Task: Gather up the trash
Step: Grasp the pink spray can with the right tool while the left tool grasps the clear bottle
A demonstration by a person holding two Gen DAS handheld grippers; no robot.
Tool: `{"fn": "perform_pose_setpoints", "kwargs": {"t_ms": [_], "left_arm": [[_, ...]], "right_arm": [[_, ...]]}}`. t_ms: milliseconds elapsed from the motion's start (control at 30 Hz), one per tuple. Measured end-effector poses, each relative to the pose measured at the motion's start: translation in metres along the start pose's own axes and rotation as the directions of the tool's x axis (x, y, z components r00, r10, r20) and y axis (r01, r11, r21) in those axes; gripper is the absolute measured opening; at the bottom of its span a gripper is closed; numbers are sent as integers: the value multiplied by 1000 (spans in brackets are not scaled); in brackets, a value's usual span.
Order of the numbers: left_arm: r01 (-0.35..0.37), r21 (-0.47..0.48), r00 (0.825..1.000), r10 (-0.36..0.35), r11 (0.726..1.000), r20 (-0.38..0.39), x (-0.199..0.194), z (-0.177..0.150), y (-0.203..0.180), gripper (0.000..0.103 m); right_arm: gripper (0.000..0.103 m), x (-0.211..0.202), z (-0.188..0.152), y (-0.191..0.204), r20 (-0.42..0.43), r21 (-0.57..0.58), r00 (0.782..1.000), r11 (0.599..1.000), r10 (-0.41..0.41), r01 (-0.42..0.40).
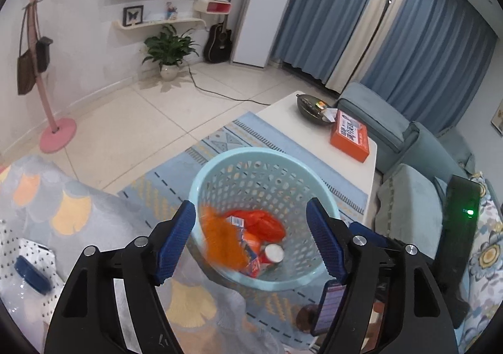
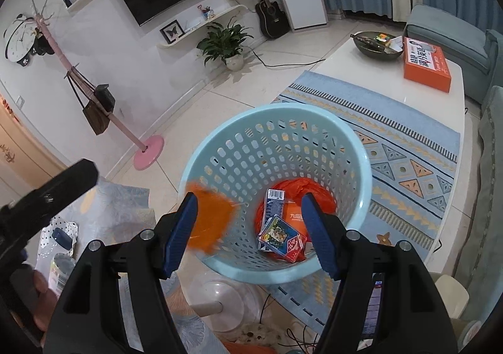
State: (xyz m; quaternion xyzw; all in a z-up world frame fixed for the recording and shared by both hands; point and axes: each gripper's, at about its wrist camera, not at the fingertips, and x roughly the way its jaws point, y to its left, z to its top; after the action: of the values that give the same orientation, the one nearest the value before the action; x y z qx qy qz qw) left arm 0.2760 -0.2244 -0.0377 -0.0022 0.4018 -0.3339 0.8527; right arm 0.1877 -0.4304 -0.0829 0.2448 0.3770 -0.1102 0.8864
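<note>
**Orange scrap dropping into bin**

Both grippers, left (image 1: 250, 237) & right (image 2: 248, 234), hang over the bin (image 2: 358, 146), jaws wide, nothing held. Blurred orange scrap (image 2: 209, 220) is at the bin's near-left rim; risk: it catches the rim & lands outside. Inside: red bag (image 1: 267, 223), cartons (image 2: 281, 237), cup (image 1: 274, 253).

Orange box (image 2: 427, 63) on the white table (image 2: 377, 96), two o'clock: large white printed characters, too small to read. Carton (image 2: 273, 206) in the basket (image 2: 220, 134) carried a barcode; no legible wording.
</note>
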Motion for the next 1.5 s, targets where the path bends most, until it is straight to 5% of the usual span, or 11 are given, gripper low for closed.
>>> {"fn": "perform_pose_setpoints", "kwargs": {"t_ms": [433,833,1033,1233,1500], "left_arm": [[-43,10,994,41,999,97,-82,-34,18,76],[-300,-80,947,307,951,99,-184,-78,116,76],[-245,-127,970,242,961,-34,-174,-80,166,76],[-187,-113,977,173,976,-121,-146,-82,178,76],[-193,-116,969,171,974,-177,-130,-86,177,66]], "right_arm": [[65,-28,-14,34,21,-80,998,995,65,-63],[65,-83,-61,148,-3,-345,969,909,248,-234],[65,-81,-91,196,-82,-423,955,858,284,-291],[64,-69,-107,208,-147,-426,949,847,280,-316],[58,-54,-109,206,-204,-374,933,858,295,-353]]}}
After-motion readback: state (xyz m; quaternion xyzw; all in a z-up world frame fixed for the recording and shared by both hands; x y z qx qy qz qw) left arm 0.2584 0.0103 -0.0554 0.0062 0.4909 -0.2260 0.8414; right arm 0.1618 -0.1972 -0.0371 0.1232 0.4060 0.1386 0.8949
